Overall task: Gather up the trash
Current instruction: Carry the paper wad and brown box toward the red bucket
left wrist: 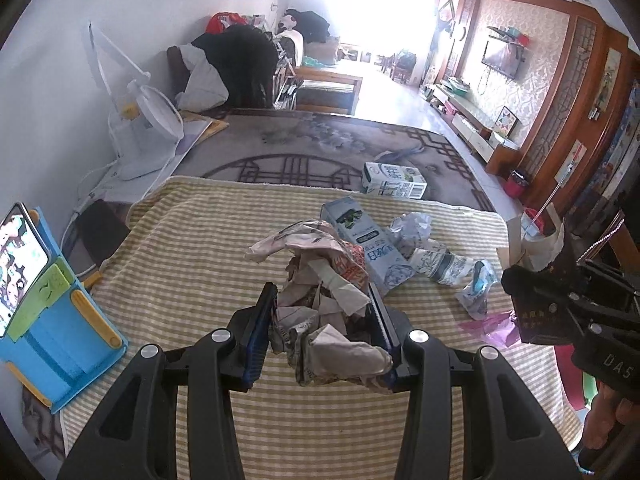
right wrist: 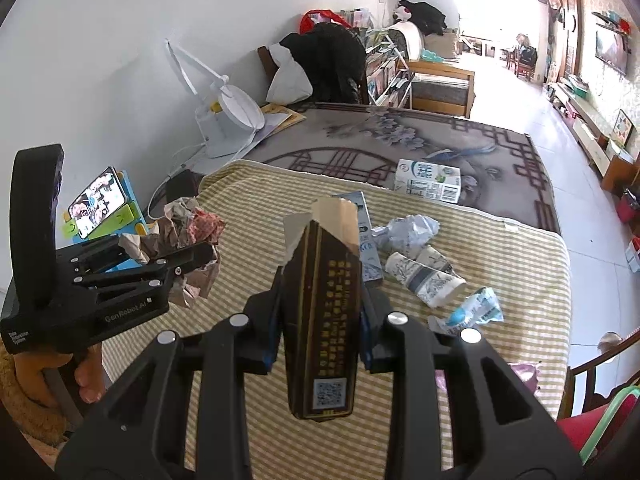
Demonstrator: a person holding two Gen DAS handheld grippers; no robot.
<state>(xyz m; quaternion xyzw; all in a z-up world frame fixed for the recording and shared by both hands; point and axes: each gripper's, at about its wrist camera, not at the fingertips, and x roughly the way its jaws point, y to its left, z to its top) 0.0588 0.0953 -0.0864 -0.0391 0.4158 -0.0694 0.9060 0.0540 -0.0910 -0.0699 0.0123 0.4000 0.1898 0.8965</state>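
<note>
My left gripper (left wrist: 322,300) is shut on a crumpled wad of paper trash (left wrist: 320,300), held above the striped cloth (left wrist: 200,248); the wad also shows in the right wrist view (right wrist: 188,240). My right gripper (right wrist: 320,292) is shut on a dark brown carton (right wrist: 324,312) with an open torn top, held upright; it shows at the right in the left wrist view (left wrist: 532,300). On the cloth lie a light blue carton (left wrist: 368,244), a crumpled white wrapper (right wrist: 404,232), a squashed paper cup (right wrist: 424,276) and a blue-white wrapper (right wrist: 476,308).
A white milk carton (right wrist: 428,182) lies on the grey patterned mat (right wrist: 360,140) beyond the cloth. A phone on a blue stand (left wrist: 48,304) is at the left, a white desk lamp (left wrist: 140,136) behind it. A pink plastic scrap (left wrist: 488,328) lies at the cloth's right edge.
</note>
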